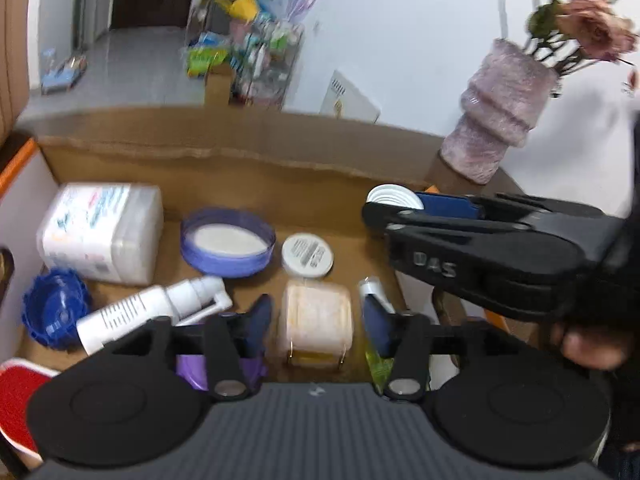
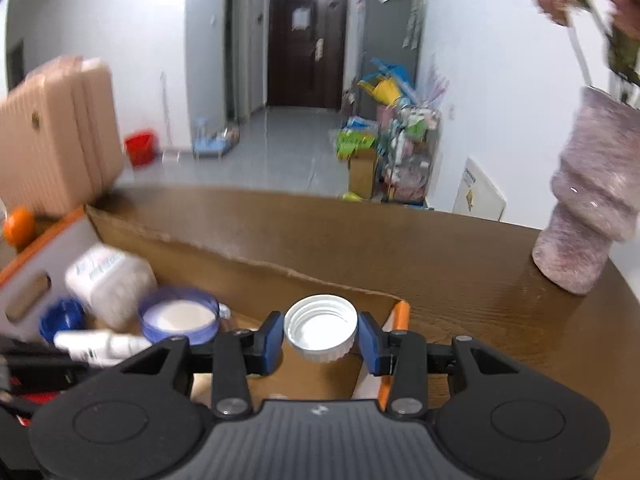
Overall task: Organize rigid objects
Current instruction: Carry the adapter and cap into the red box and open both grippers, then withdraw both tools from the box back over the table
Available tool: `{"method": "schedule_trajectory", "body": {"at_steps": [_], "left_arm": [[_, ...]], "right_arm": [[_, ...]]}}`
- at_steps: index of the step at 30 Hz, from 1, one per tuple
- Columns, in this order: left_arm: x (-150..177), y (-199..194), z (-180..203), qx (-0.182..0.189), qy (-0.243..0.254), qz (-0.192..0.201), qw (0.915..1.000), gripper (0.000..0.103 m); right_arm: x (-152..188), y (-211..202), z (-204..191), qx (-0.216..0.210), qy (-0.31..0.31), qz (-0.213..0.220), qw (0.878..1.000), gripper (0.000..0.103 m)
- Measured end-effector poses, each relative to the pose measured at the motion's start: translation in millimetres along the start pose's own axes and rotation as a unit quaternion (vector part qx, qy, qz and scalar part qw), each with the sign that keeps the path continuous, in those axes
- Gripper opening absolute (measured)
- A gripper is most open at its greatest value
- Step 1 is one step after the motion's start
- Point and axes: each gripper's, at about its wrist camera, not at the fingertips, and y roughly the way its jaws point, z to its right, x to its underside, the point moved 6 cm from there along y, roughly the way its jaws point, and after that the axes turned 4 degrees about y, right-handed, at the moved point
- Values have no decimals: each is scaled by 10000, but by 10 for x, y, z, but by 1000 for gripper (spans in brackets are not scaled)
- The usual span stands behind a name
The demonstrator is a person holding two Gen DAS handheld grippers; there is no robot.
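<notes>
An open cardboard box (image 1: 240, 168) holds several items: a white wipes pack (image 1: 102, 232), a purple lid (image 1: 227, 246), a white jar lid (image 1: 307, 255), a white spray bottle (image 1: 152, 308), a blue ridged cap (image 1: 54, 312), a peach translucent case (image 1: 318, 320) and a green bottle (image 1: 376, 364). My left gripper (image 1: 318, 318) hovers open over the peach case, its blue pads clear of the case's sides. My right gripper (image 2: 320, 334) is shut on a white screw cap (image 2: 320, 326) above the box's right end. The same gripper (image 1: 400, 206) appears at the right of the left wrist view.
A pink fuzzy vase (image 2: 588, 208) with flowers stands on the brown wooden table (image 2: 480, 320) to the right of the box. A white board with an orange edge (image 2: 40, 256) leans at the box's left. A person's hand (image 1: 592, 344) holds the right gripper.
</notes>
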Motion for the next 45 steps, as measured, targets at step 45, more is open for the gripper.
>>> {"method": "schedule_trajectory", "body": {"at_steps": [45], "left_arm": [[3127,-3038,160,-1496,53,1329,9798,98]], "right_arm": [[3056,-3337,-841,-523,660,872,9926,80]]}}
